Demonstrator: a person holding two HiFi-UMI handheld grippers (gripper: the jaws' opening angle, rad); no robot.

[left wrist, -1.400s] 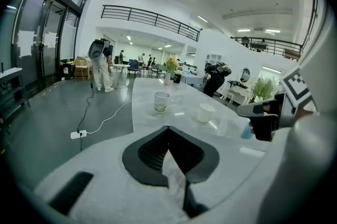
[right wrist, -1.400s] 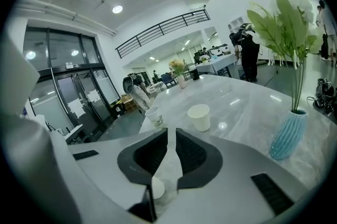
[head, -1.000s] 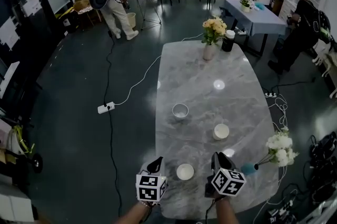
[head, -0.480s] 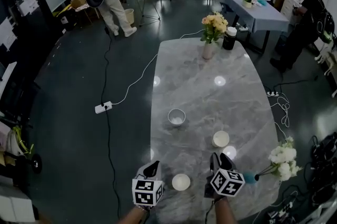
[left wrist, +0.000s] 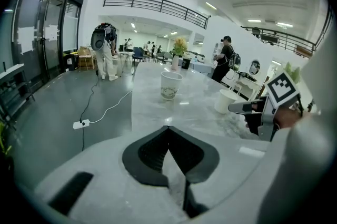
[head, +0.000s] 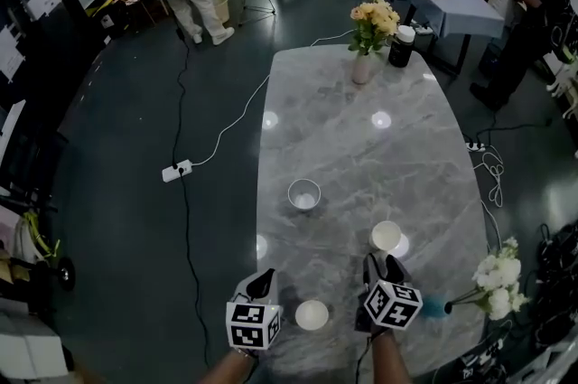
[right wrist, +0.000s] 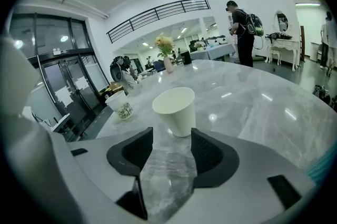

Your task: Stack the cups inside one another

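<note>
Marble table (head: pixel 361 129) carries three cups. Your right gripper (head: pixel 381 265) has just been opening its jaws; they stand wide and empty, just short of the plain white cup (head: pixel 386 235). Left of that cup and farther off stands the patterned cup (head: pixel 304 193); left and nearer you, the third cup (head: pixel 312 314). Farther left, your left gripper (head: pixel 263 281) has its jaws together, empty.

Dim head view; glare spots on table (head: pixel 343 129); fisheye-warped edges.
</note>
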